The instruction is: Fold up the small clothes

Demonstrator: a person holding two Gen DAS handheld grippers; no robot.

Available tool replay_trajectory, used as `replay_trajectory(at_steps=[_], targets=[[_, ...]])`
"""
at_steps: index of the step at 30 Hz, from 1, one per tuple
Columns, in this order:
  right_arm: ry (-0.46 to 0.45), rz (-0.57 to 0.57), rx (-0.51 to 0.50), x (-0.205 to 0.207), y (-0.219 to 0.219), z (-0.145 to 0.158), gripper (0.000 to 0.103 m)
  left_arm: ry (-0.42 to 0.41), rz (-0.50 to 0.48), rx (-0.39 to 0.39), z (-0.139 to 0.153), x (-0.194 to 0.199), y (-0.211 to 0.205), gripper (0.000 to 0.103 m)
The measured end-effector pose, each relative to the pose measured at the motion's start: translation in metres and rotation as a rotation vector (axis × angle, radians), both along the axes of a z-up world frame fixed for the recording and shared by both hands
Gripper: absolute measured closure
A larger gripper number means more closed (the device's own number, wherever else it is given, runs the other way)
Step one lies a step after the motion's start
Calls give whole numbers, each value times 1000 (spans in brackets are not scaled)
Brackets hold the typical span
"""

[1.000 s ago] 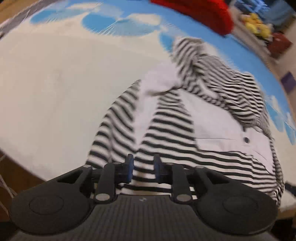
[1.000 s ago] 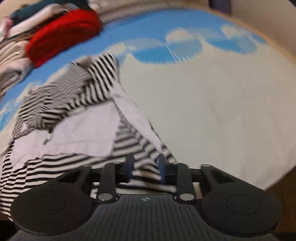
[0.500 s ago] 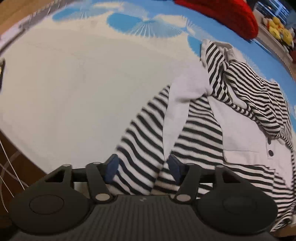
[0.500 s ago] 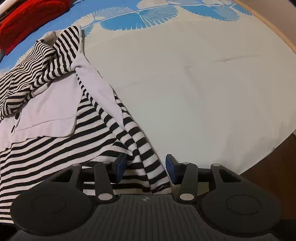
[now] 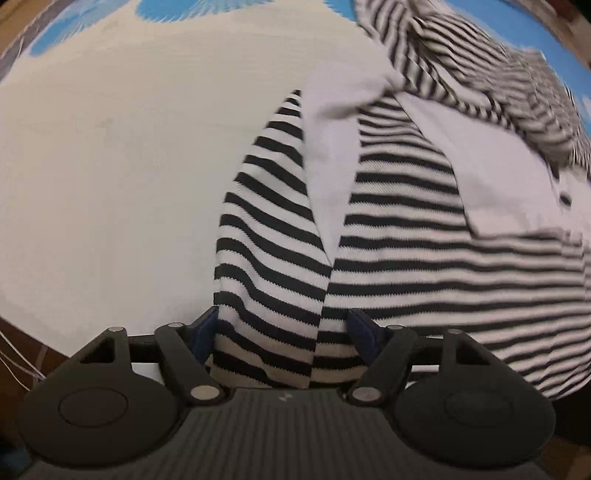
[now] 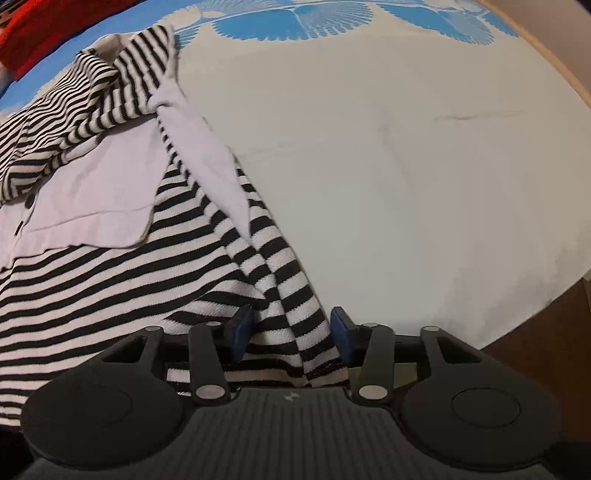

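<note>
A small black-and-white striped garment [image 5: 424, 229] with plain white panels, a pocket and buttons lies crumpled on a white and blue cloth. My left gripper [image 5: 282, 328] is open, its blue pads either side of a striped sleeve end [image 5: 269, 295] at the near edge. In the right wrist view the same garment [image 6: 110, 236] lies to the left. My right gripper [image 6: 290, 328] is open around the other striped sleeve end [image 6: 291, 295] near the cloth's front edge.
The white cloth [image 6: 406, 166] with blue fan prints [image 6: 295, 22] covers the table. A red garment [image 6: 44, 26] lies at the far left. The table's brown front edge [image 6: 546, 332] shows at the lower right, and thin white wires [image 5: 22, 365] at the lower left.
Both grippers opened from nearly shut and moved down and forward to the garment's near edge. Each now has a striped sleeve end between its pads.
</note>
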State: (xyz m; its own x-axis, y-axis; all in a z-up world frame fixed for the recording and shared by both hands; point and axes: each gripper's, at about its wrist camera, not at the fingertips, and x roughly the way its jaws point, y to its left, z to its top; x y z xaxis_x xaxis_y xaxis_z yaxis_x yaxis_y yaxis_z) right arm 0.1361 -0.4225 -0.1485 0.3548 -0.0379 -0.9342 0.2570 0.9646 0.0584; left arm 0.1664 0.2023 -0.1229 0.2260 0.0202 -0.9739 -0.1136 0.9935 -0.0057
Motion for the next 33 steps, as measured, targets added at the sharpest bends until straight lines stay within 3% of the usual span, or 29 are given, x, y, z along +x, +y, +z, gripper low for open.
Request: replay_trajectory(at_steps=[1,3,5,9,14,20,28,33], targets=[[-3,15,5,0,2,0,77,-9,-9,2,1,0,-1,37],[-11,42,22,0,4,2,90,-30,-24,-11,4,-1,-2,74],[-29,56,56,-1,5,5,96,-45,-42,-48,8,-4,-4,95],[-167,72,181,-5,1,27,98,-106,-125,-35,21,-11,-22,97],[-384,73,369,-13,-18,73,99,-212,-171,-141,62,-20,-39,97],[-539,34,505,-31,-63,133,99,-313,-174,-212,108,-48,-40,97],[-650,81,549,-100,-94,178,99,-441,-137,-342,173,-114,-17,98],[-751,-24,616,-137,-125,191,99,-477,-74,-378,194,-117,1,98]])
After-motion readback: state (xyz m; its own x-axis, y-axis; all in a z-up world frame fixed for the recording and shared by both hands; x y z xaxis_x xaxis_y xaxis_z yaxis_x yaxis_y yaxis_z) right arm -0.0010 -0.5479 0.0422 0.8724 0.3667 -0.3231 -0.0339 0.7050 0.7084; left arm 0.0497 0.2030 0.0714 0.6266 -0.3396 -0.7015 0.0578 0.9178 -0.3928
